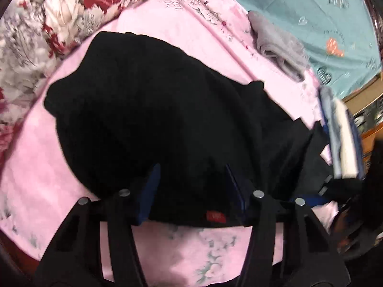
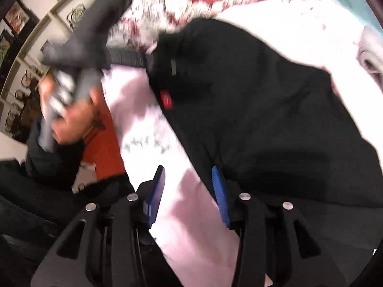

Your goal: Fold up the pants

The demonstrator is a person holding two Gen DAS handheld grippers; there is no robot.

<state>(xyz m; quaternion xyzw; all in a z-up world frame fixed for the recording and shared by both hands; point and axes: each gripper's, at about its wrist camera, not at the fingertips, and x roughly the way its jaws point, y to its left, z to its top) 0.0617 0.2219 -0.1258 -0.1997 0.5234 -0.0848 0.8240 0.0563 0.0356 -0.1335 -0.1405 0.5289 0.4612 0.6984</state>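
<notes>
Left gripper [image 1: 191,186] nearest the lens, blue pads spread wide around the near hem of the black pants [image 1: 153,119], cloth between them but not pinched, probably set for a grab by the small red tag [image 1: 216,216]. Right gripper [image 2: 189,191] likewise open, nothing held, one pad against the pants' edge, pink sheet [image 2: 191,227] showing through the gap. Pants bunched in a dark, rumpled heap mid-bed, no fold yet. Beyond: folded grey garment [image 1: 280,45], floral quilt [image 1: 47,24], teal cover [image 1: 323,7]
</notes>
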